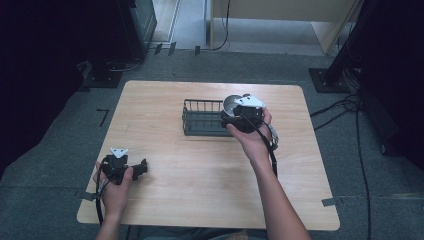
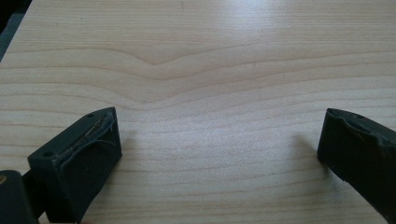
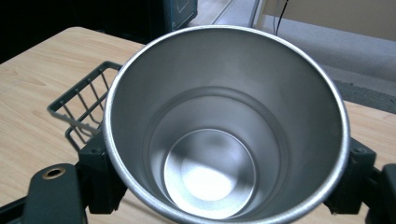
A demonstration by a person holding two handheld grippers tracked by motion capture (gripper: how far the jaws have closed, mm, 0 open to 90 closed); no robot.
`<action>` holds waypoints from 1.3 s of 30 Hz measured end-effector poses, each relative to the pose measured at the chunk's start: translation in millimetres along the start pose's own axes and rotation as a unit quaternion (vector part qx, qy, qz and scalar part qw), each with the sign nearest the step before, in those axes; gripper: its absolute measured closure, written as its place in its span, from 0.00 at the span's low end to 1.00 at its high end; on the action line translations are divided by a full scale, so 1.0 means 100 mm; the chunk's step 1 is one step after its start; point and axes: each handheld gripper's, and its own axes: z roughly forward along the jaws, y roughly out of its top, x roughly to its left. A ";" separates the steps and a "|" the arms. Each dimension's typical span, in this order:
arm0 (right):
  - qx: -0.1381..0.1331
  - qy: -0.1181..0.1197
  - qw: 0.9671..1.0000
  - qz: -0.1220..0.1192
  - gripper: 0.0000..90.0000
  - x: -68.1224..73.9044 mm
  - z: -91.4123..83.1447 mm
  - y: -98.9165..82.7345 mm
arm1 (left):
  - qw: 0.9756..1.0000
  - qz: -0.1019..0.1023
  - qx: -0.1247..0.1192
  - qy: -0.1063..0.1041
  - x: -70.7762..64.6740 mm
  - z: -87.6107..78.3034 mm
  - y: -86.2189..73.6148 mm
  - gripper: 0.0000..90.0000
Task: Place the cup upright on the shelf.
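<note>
My right gripper is shut on a shiny steel cup, held above the right end of a dark wire basket in the high view. In the right gripper view the cup opens toward the camera, empty inside, with the two black jaws pressing on its sides near the rim; part of the basket shows behind it at the left. My left gripper rests low over the table's near left, pointing right. Its jaws stand wide apart over bare wood, with nothing between them.
The light wooden table has rounded corners and stands on grey carpet. Cables trail across the floor at the right. Dark equipment stands sit beyond the far edge.
</note>
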 end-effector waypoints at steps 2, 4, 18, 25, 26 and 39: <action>-0.001 -0.001 1.000 -0.001 0.21 0.00 0.04 0.03 | 1.000 0.000 -0.001 0.000 0.00 0.00 0.00 0.00; 0.000 -0.002 1.000 -0.001 0.21 0.00 0.08 0.07 | 1.000 0.000 0.000 0.000 0.00 0.00 0.00 0.00; 0.025 -0.020 0.999 0.009 0.21 -0.10 0.49 0.12 | 1.000 0.000 0.000 0.000 0.00 0.00 0.00 0.00; 0.055 -0.024 0.998 0.019 0.21 -0.13 0.70 0.03 | 1.000 0.000 0.000 0.000 0.00 0.00 0.00 0.00; 0.059 -0.025 0.998 0.020 0.21 -0.13 0.73 0.02 | 1.000 0.001 0.000 0.000 0.00 0.00 0.00 0.00; 0.097 -0.021 0.995 0.031 0.20 -0.11 0.89 -0.07 | 1.000 0.000 0.000 0.000 0.00 0.00 0.00 0.00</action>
